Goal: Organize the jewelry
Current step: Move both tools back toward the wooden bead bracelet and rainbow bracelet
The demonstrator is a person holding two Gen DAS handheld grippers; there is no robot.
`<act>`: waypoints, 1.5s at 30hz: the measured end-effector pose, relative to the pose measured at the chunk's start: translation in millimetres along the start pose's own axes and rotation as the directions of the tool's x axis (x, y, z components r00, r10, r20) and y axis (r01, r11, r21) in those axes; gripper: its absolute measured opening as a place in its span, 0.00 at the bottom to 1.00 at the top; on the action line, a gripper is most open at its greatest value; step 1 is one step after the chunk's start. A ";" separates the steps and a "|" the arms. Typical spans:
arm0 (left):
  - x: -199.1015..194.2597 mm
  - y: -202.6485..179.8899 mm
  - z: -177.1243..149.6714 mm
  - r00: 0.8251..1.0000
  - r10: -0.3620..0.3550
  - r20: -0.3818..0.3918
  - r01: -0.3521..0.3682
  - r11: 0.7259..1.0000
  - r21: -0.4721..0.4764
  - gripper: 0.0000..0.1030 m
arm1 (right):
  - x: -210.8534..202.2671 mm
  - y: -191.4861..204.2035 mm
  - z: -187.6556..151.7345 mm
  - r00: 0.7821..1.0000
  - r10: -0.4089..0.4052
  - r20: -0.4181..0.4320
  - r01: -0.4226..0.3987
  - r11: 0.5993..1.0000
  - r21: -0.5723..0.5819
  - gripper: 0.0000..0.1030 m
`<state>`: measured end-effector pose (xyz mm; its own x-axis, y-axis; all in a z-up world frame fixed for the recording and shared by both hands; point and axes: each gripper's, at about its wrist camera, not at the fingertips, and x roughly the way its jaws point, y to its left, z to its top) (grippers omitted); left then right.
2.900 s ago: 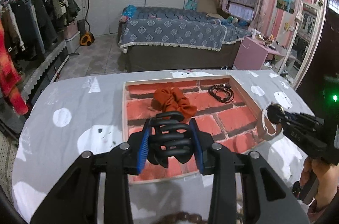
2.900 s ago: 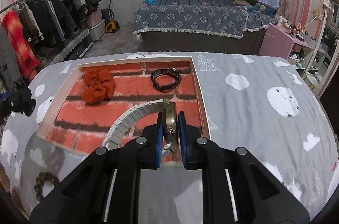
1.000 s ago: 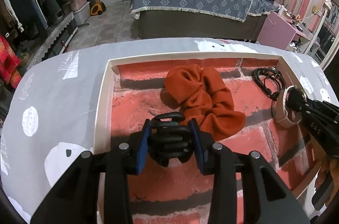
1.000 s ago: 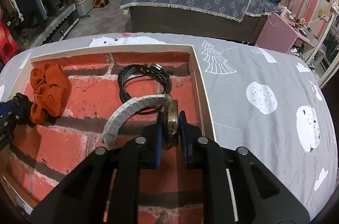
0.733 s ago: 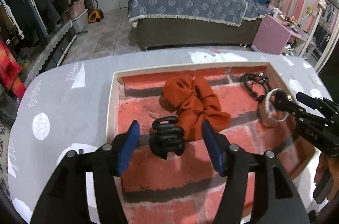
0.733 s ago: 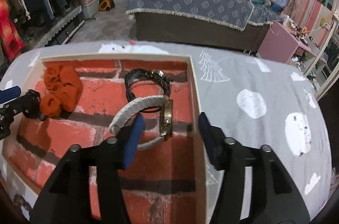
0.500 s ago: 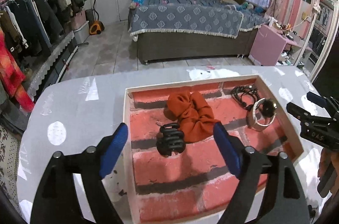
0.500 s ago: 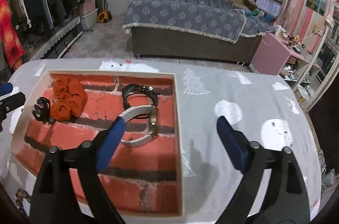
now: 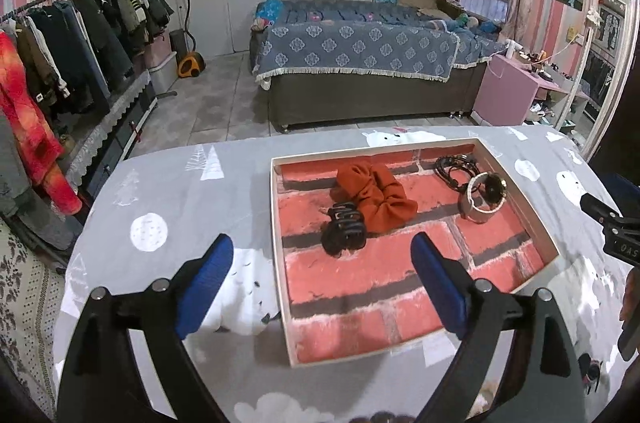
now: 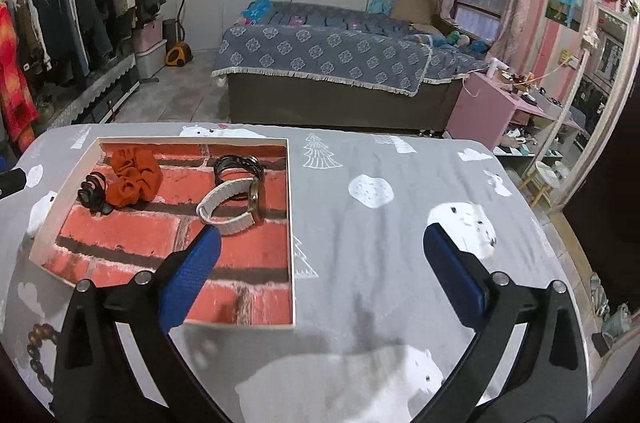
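I see my left gripper [image 9: 322, 275] spread wide and holding nothing, above the tray's [image 9: 275, 223] near-left rim. My right gripper [image 10: 320, 267] is equally wide and empty, over the grey tablecloth [image 10: 400, 231] right of the tray. Inside the tray lie a black claw clip [image 9: 343, 227] touching an orange scrunchie [image 9: 378, 197], a watch [image 9: 482, 197] and a black bracelet [image 9: 456, 169]. A bead bracelet [image 10: 38, 355] lies outside, near left.

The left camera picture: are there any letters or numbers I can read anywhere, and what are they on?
"OAS": white letters on the black body of the right gripper at the picture's right edge; the start may be cut off.
Watch face: too small to read.
Wall pictures: no readable words.
Nothing readable on the brick-pattern tray, hair claw or scrunchie.
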<state>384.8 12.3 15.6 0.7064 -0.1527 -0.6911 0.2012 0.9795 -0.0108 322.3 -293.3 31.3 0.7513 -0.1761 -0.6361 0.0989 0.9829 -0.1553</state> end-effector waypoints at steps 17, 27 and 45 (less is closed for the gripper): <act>-67.7 6.5 -28.1 0.999 -0.014 0.048 0.015 1.000 -0.021 0.86 | -64.4 -2.7 -37.0 0.999 0.026 0.042 -0.028 0.998 0.052 0.96; -83.4 5.4 -56.4 0.999 -0.012 0.030 0.013 0.999 -0.039 0.86 | -74.1 -1.9 -61.9 0.999 -0.013 0.036 0.012 1.000 0.027 0.96; -99.9 -10.8 -109.0 1.000 -0.025 0.012 0.025 0.999 -0.028 0.86 | -90.3 -14.2 -113.6 0.999 -0.029 0.021 0.029 0.999 0.036 0.96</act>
<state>238.1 31.3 5.9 0.7091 -0.1785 -0.6821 0.1997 0.9786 -0.0485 178.9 -297.5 5.1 0.7617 -0.2037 -0.6151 0.1438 0.9788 -0.1460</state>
